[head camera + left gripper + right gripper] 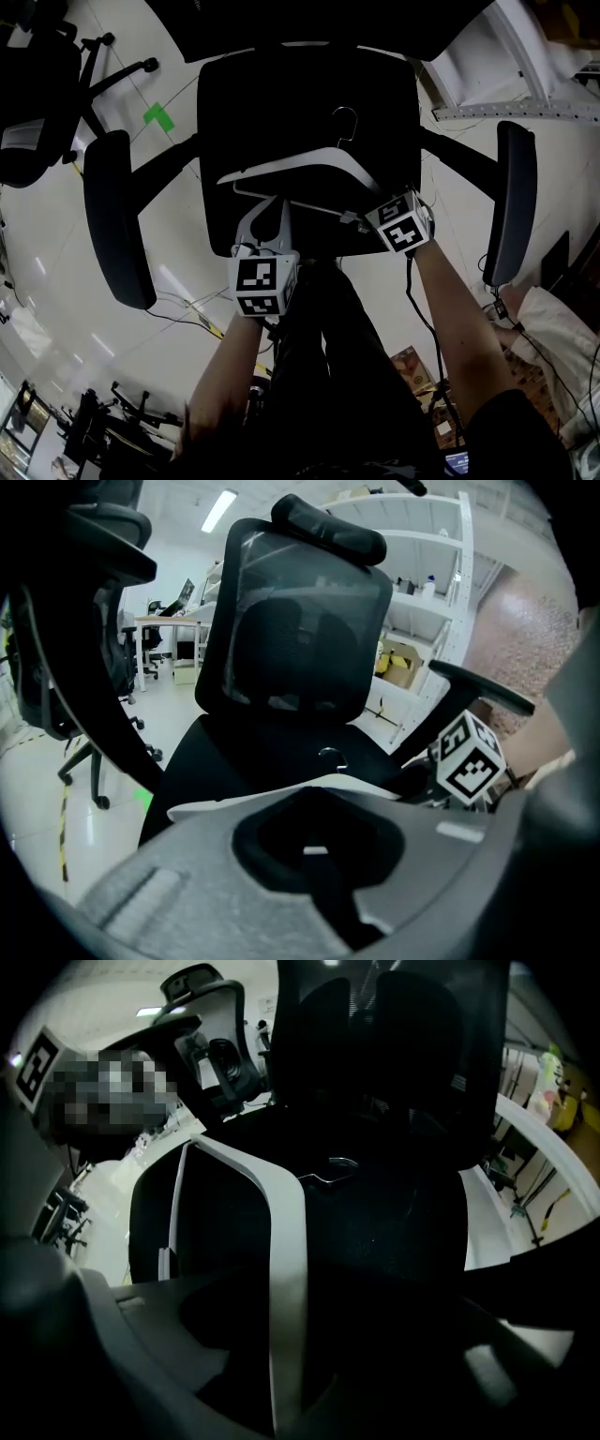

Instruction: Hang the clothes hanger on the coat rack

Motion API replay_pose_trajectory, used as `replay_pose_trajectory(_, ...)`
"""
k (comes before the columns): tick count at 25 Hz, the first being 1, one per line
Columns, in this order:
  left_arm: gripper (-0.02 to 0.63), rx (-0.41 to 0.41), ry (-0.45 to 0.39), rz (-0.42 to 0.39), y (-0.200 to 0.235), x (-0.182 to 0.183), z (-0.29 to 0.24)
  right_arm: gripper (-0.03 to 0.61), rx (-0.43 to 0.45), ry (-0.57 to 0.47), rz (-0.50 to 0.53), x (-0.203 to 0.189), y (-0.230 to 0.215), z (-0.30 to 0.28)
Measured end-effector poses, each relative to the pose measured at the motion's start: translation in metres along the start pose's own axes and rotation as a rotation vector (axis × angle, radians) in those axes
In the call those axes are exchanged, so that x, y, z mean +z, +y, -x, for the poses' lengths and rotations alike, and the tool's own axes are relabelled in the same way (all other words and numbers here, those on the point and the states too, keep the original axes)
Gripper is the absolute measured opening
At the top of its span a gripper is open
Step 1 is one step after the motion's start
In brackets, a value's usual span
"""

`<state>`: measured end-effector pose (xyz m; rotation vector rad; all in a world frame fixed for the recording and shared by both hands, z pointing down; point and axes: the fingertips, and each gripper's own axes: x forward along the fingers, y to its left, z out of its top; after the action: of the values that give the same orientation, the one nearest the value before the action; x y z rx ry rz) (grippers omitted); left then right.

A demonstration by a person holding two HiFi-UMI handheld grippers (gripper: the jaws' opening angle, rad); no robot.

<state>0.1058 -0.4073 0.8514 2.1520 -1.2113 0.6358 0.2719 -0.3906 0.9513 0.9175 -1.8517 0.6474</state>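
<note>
A white clothes hanger [309, 164] with a metal hook [347, 122] lies flat on the black seat [244, 103] of an office chair. My left gripper [278, 202] points at the thin lower bar, its jaws closed together over it. Whether the bar is pinched is hidden. In the left gripper view the hanger [216, 803] lies just past that gripper [319, 808]. My right gripper [361, 217] is at the hanger's right end. Its own view shows the right gripper [309, 1321] open, with the hanger's white arm [281, 1232] running between the jaws, clear of both.
The chair's armrests [117, 216] [516, 206] flank the seat, and its mesh backrest [300, 639] rises behind. Another office chair [37, 94] stands at the far left near green floor tape [157, 116]. White shelving [431, 583] is behind the chair. Someone's white sleeve [562, 328] shows at right.
</note>
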Motion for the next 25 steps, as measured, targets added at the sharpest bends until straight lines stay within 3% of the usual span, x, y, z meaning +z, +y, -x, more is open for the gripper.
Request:
replay_pose_trajectory(6,0.005,0.016,-0.003,0.015,0.006,0.002,-0.001,0.225,-0.08,0.051,0.059,-0.001,0.003,-0.001)
replay_pose_trajectory(11,0.005,0.022,-0.009,0.02,0.006,0.004,-0.002,0.172,-0.088,0.069,0.078,-0.001,0.007,-0.003)
replay_pose_trajectory(15,0.005,0.023,-0.009,0.023,0.006,0.003,0.001,0.126,-0.068,0.077,0.045,-0.002,0.008,-0.004)
replay_pose_trajectory(20,0.005,0.031,-0.013,0.026,0.01,0.002,0.01,0.123,-0.077,0.086,0.021,0.001,0.006,0.001)
replay_pose_trajectory(25,0.005,0.03,-0.037,0.023,0.014,0.011,0.024,0.123,-0.1,0.031,0.019,0.008,0.012,0.018)
